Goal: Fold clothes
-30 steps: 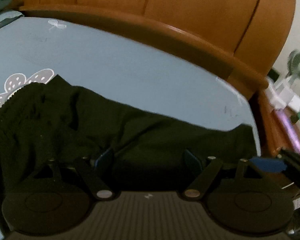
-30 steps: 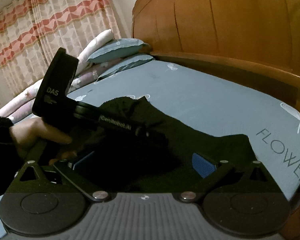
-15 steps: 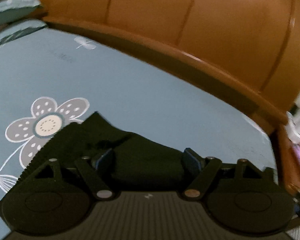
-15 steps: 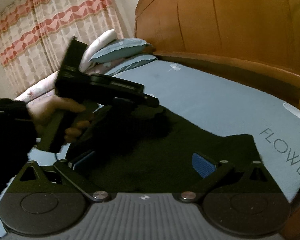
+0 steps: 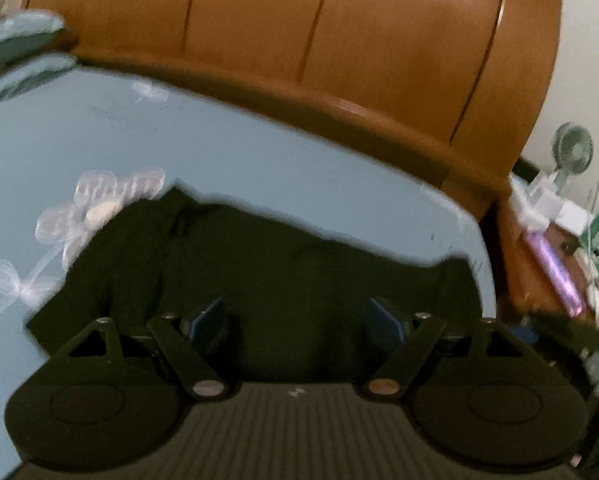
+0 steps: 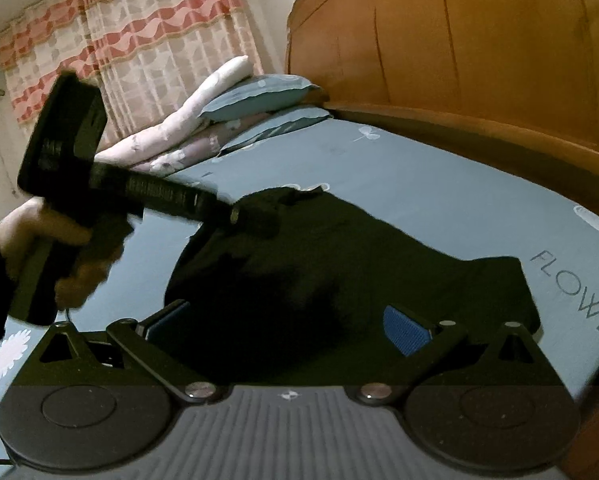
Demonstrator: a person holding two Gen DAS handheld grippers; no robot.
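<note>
Left gripper (image 5: 297, 316) has its fingers spread wide with nothing pinched, black cloth filling the gap between the blue pads; right gripper (image 6: 287, 320) likewise spread wide, nothing clamped. Both hover low over the black garment (image 6: 339, 280), which lies on the bed sheet (image 6: 439, 184) across the lower middle of both frames, its far edge running diagonally from upper left down to the right. It looks bunched and layered, not a flat single sheet, but the cloth is too dark to count layers or tell what kind of garment it is. In the right wrist view the left gripper shows at left of frame, held in the person's hand (image 6: 39, 236), its nose down at the garment's upper-left corner; probably placed there to catch or set down that edge, can't tell which. The left view is motion-blurred, so that gripper is moving. This fits either a fold just laid down and let go, or a reach for an edge to lift; the frames don't settle it. Outward: flower print on the sheet (image 5: 95, 200), stacked pillows (image 6: 259, 96) at upper left, wooden headboard (image 6: 479, 40) across the top, curtains (image 6: 139, 40) behind, small fan (image 5: 573, 148) at far right.
</note>
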